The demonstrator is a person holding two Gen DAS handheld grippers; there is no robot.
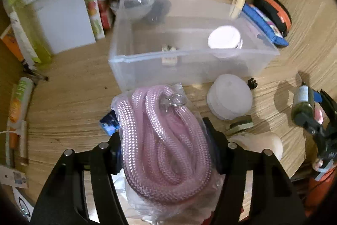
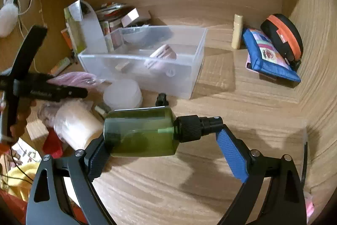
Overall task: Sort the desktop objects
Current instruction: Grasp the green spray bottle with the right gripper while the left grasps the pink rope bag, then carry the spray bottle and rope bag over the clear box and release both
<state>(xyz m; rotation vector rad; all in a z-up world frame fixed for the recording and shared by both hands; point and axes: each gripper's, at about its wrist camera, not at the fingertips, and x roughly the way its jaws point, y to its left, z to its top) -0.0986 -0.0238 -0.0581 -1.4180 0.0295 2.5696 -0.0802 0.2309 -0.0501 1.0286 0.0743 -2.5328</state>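
Both grippers loaded above a cluttered wooden worktop [image 2: 242,98].

Left gripper [image 1: 166,153] clamped on a clear plastic bag of coiled pink braided rope [image 1: 164,140], pads pressing its sides, held just in front of the translucent plastic storage bin [image 1: 189,64]. Right gripper [image 2: 168,147] spread wide yet clamped lengthwise on a green translucent spray bottle with black pump cap [image 2: 143,134]: left pad at the base, blue right pad at the nozzle. Inside the bin, a round white-lidded jar [image 1: 224,37] and a small pale clip. Beside the bin on the worktop, a frosted round lidded container [image 1: 229,96]; farther back, a blue pouch [image 2: 269,54] leaning against an orange-and-black case [image 2: 284,37].
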